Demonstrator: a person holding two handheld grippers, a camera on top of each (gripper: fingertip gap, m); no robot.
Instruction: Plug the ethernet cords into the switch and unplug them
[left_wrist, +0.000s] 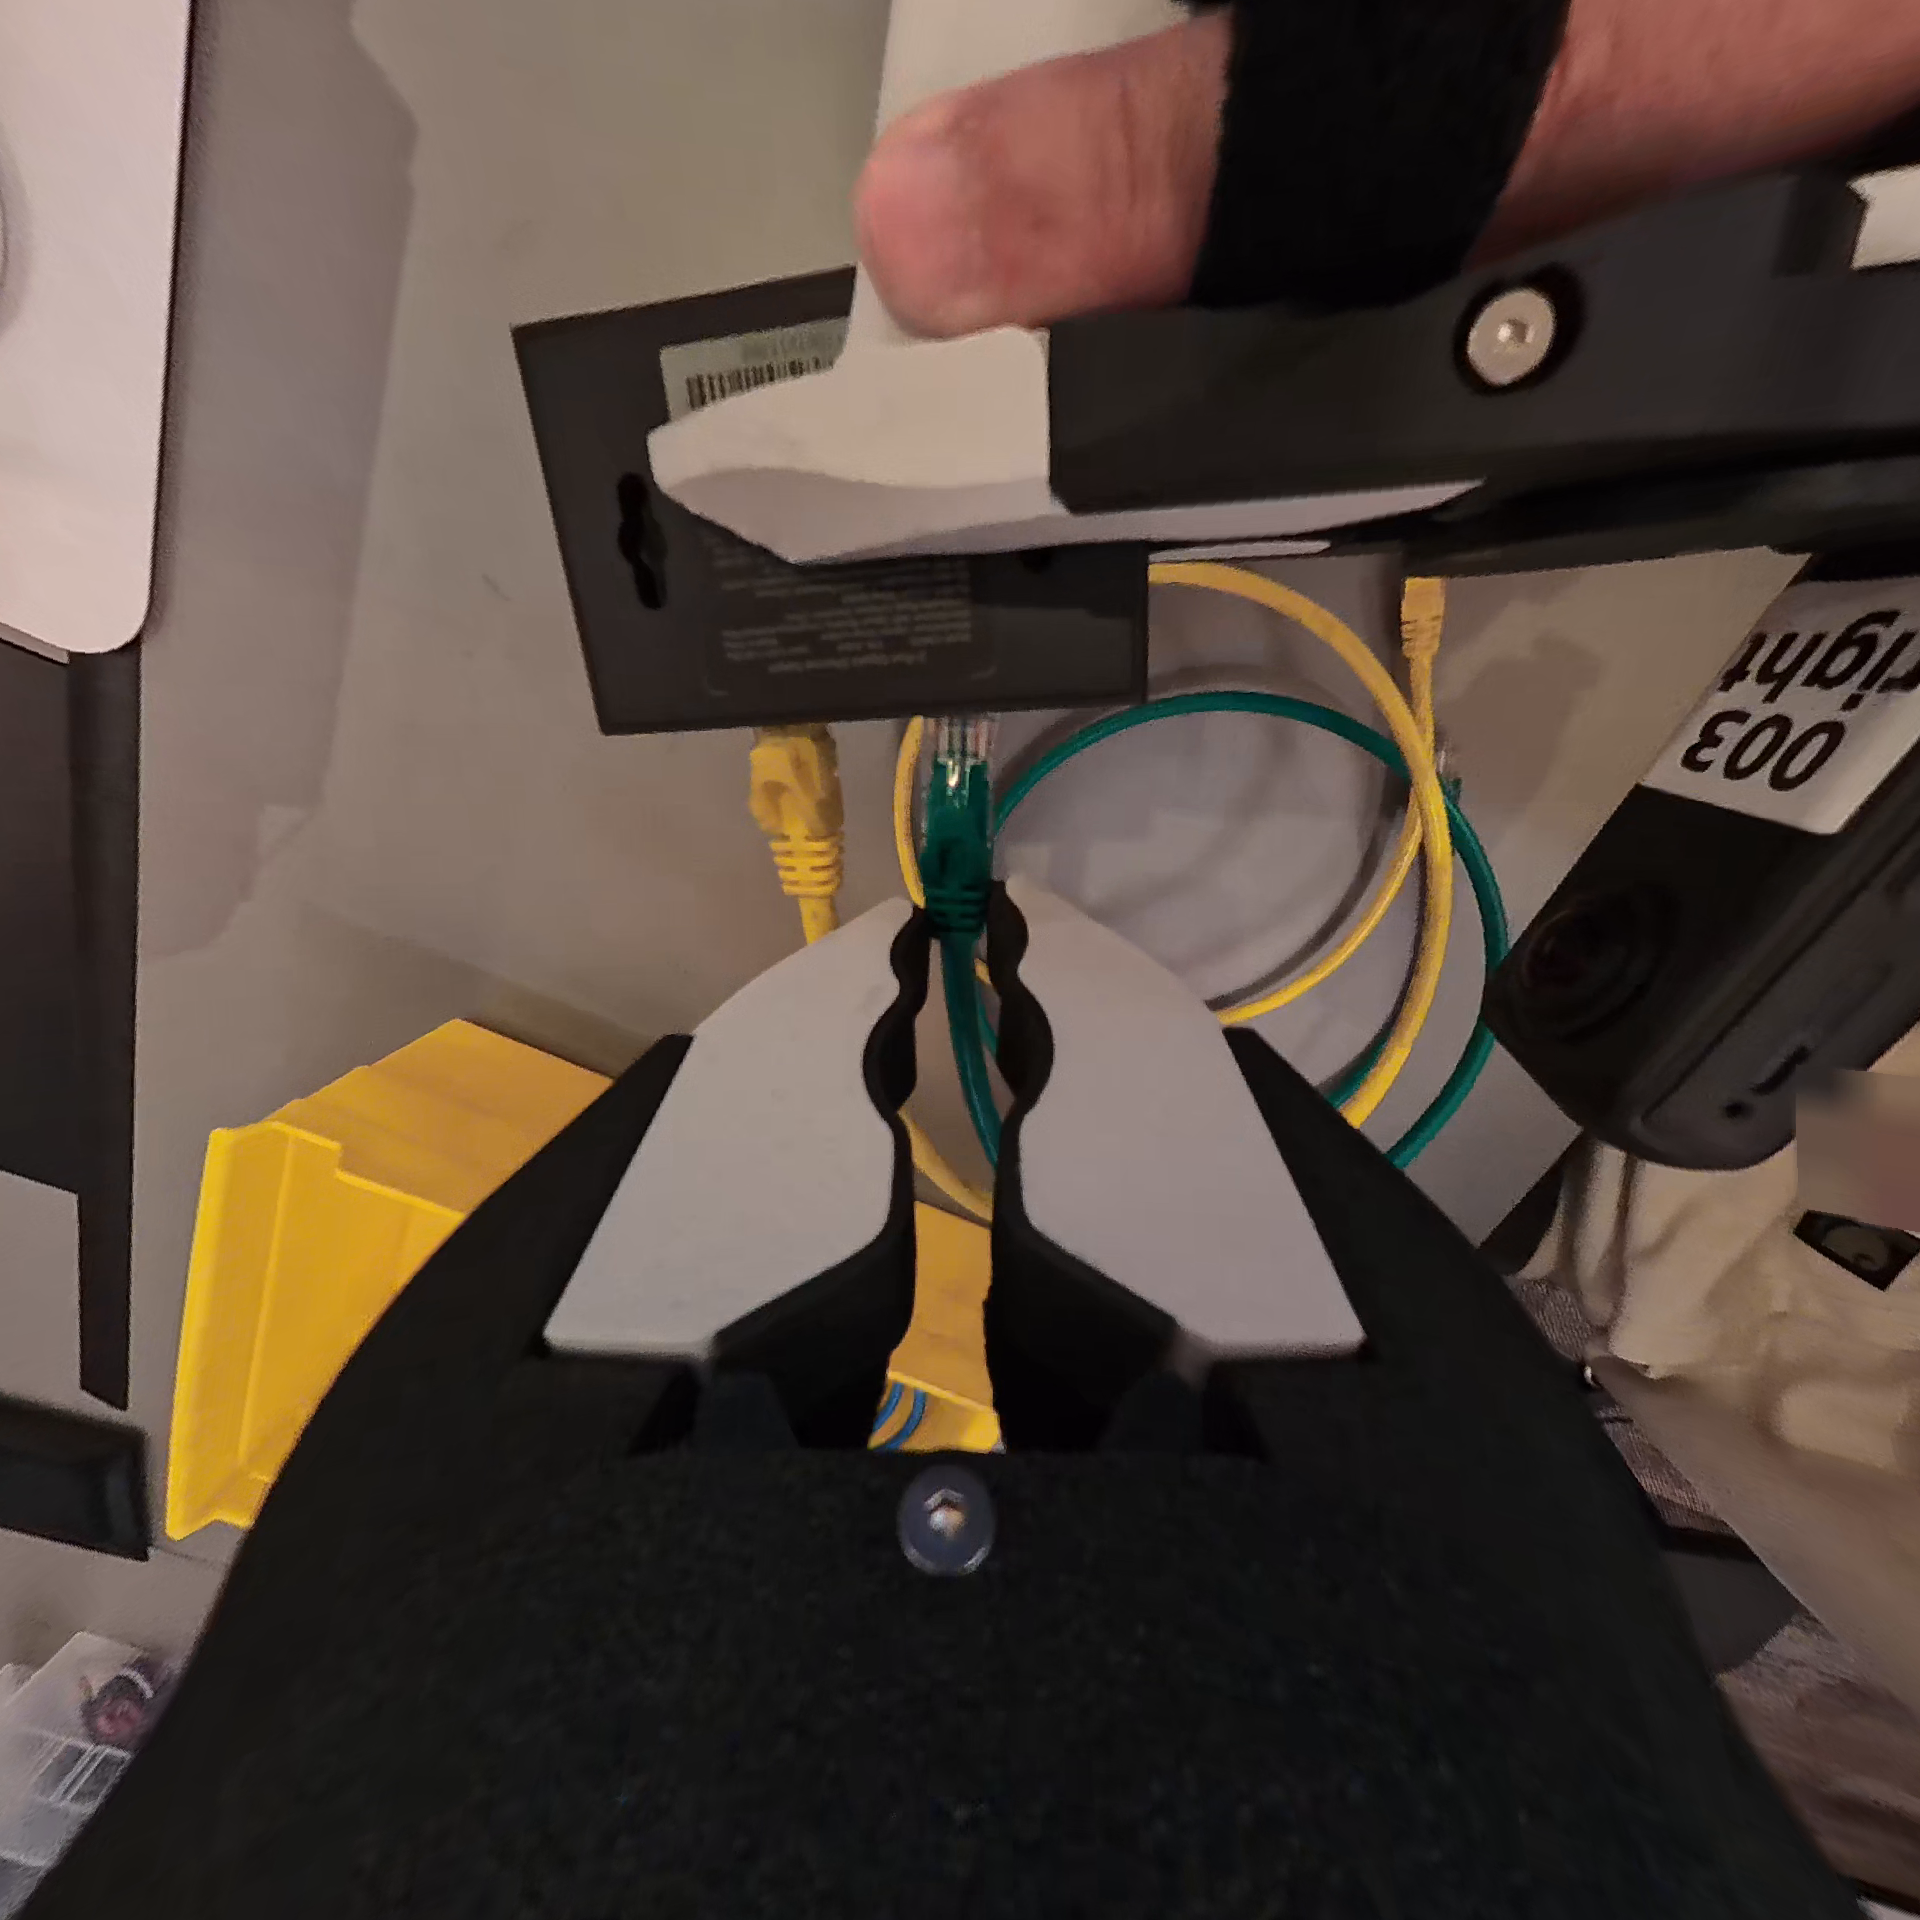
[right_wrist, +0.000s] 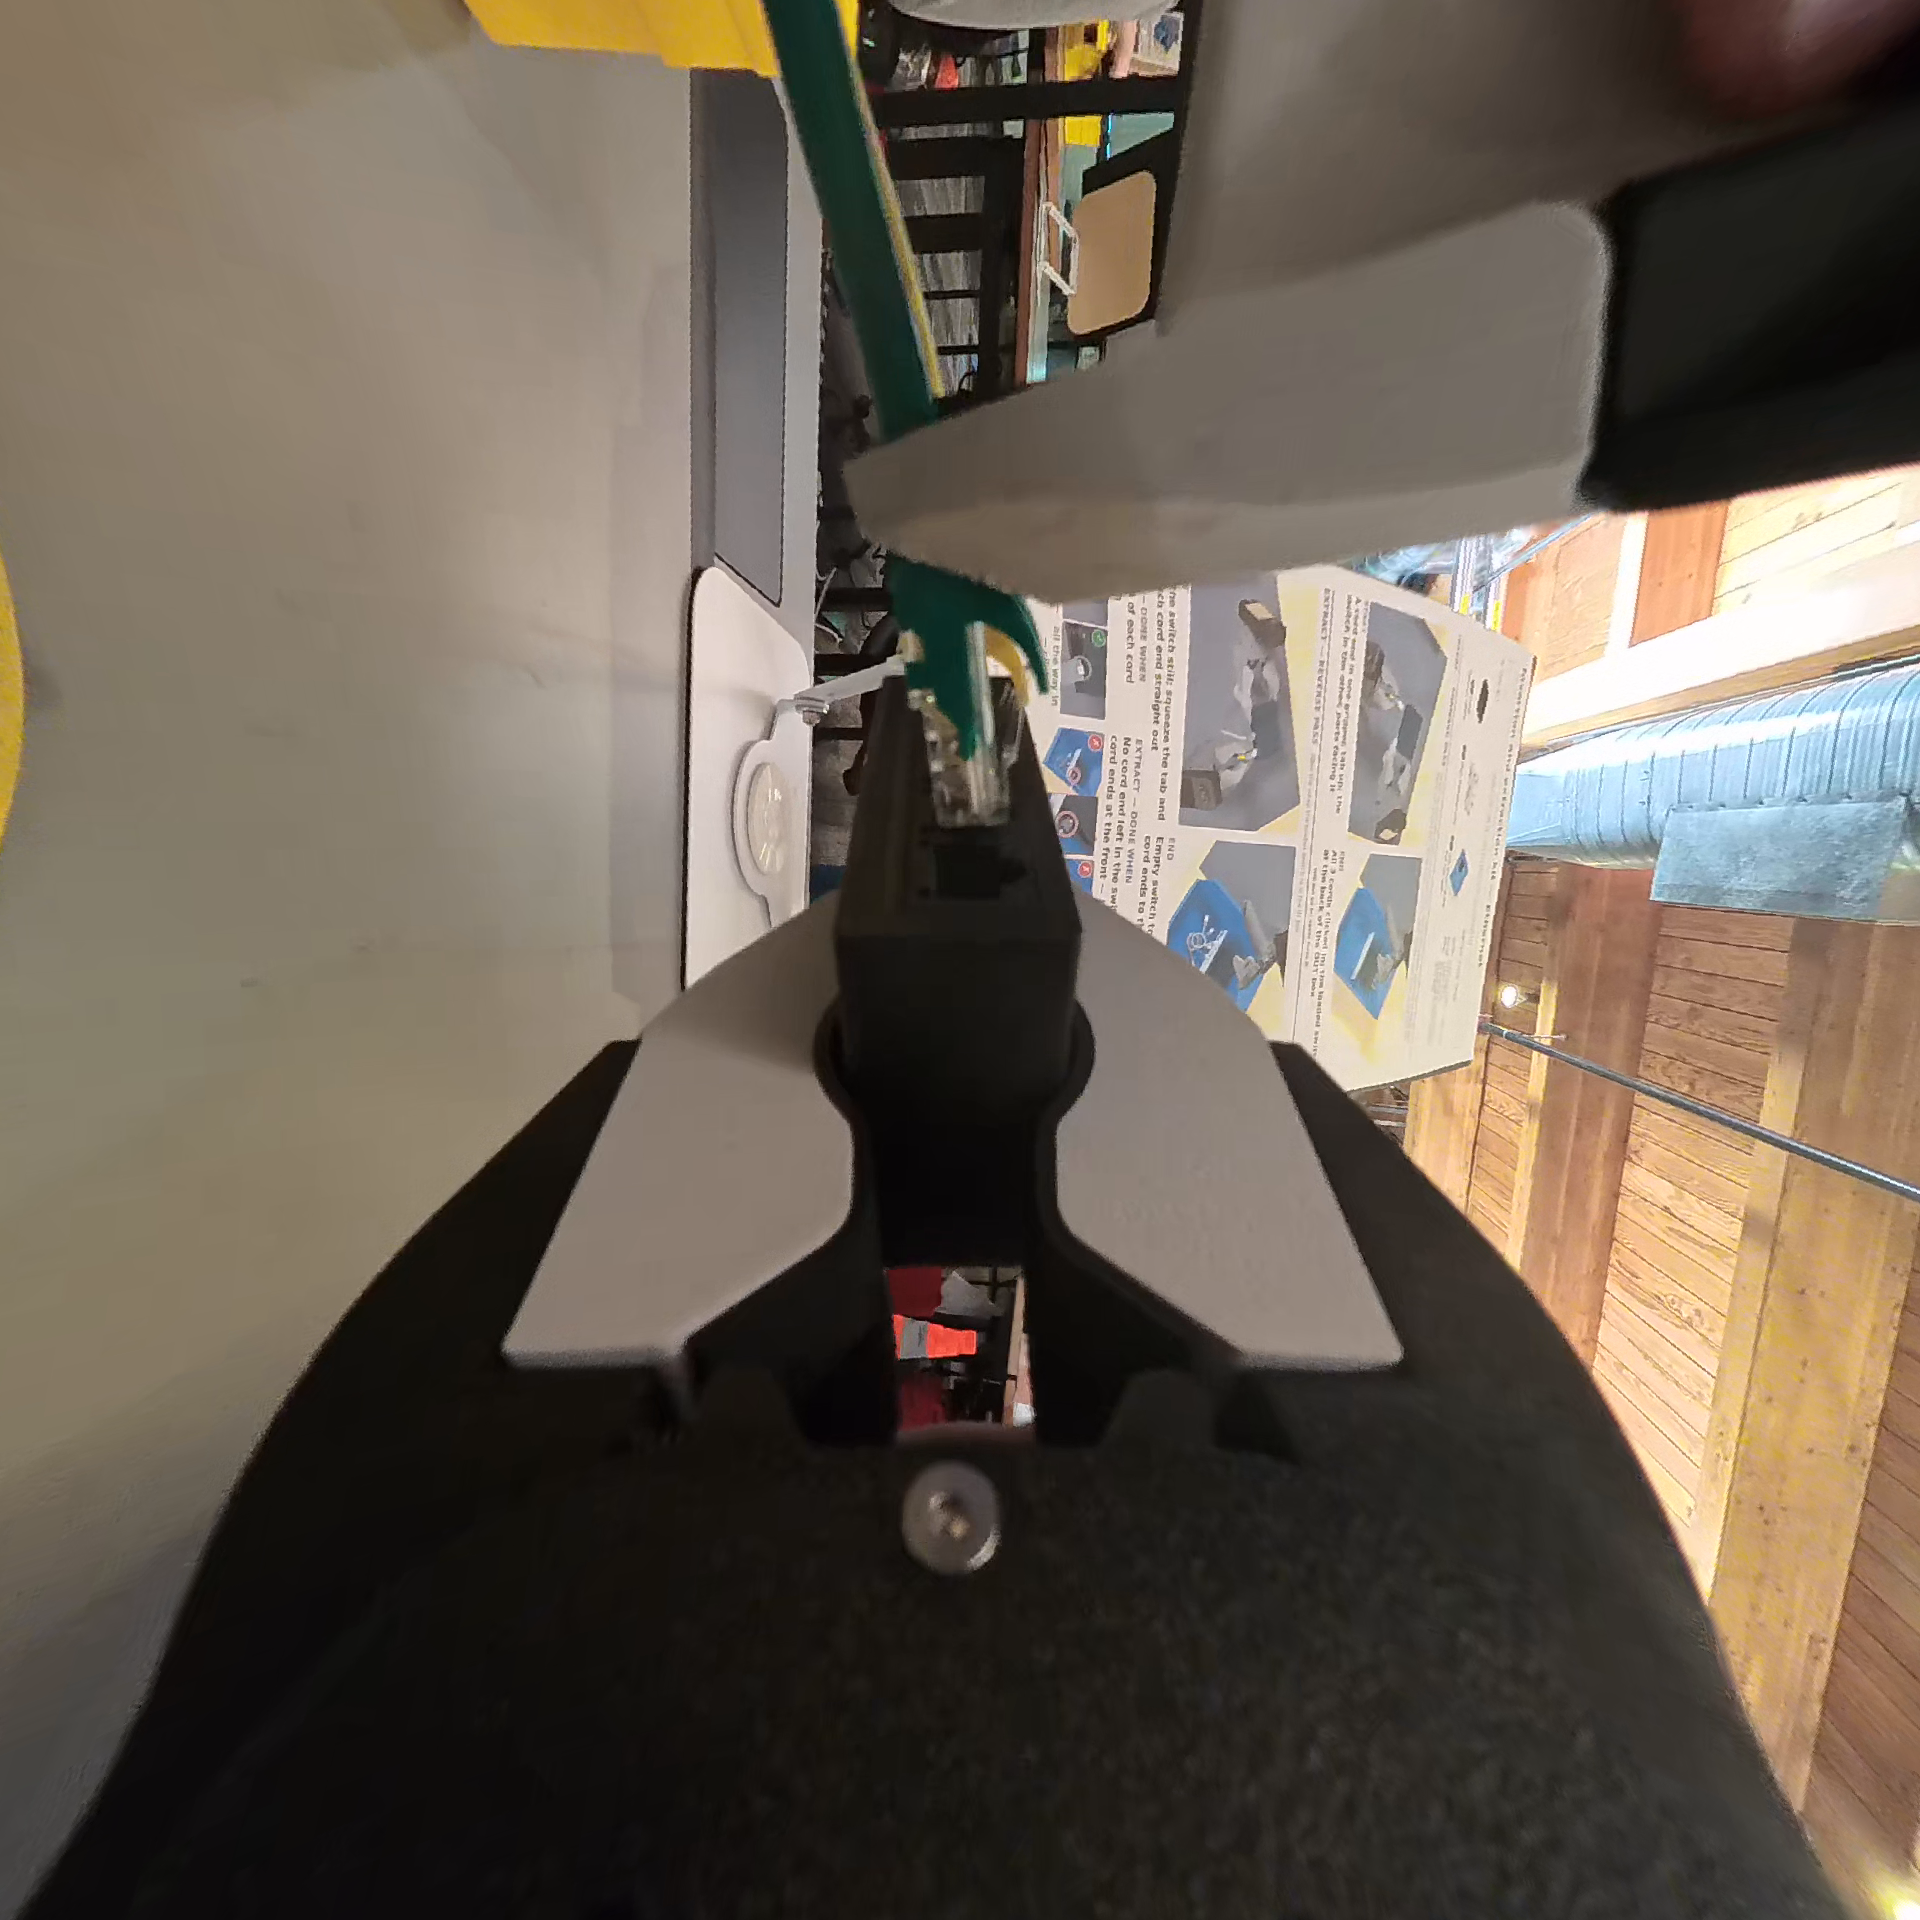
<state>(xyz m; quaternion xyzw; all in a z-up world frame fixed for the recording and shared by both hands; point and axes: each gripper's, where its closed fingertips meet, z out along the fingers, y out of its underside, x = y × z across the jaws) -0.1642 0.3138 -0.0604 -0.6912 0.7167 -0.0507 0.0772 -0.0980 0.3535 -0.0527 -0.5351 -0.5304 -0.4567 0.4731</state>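
Note:
In the left wrist view my left gripper (left_wrist: 956, 914) is shut on the green ethernet cord (left_wrist: 954, 831) just behind its clear plug, whose tip meets the port edge of the black switch (left_wrist: 831, 634). A yellow cord plug (left_wrist: 795, 805) sits plugged in to its left. The right gripper's grey fingers (left_wrist: 883, 468) clamp the switch from above, with a person's thumb (left_wrist: 1039, 187) on it. In the right wrist view my right gripper (right_wrist: 956, 997) is shut on the switch (right_wrist: 951, 935); the green plug (right_wrist: 966, 769) rests at a port, under the left gripper's grey finger (right_wrist: 1247, 436).
Yellow (left_wrist: 1423, 831) and green (left_wrist: 1475, 904) cord loops lie on the grey table (left_wrist: 416, 790) to the right, with a loose yellow plug (left_wrist: 1421, 623). A yellow bin (left_wrist: 343, 1247) stands lower left. An instruction poster (right_wrist: 1299, 810) and wood walls (right_wrist: 1714, 1195) are behind.

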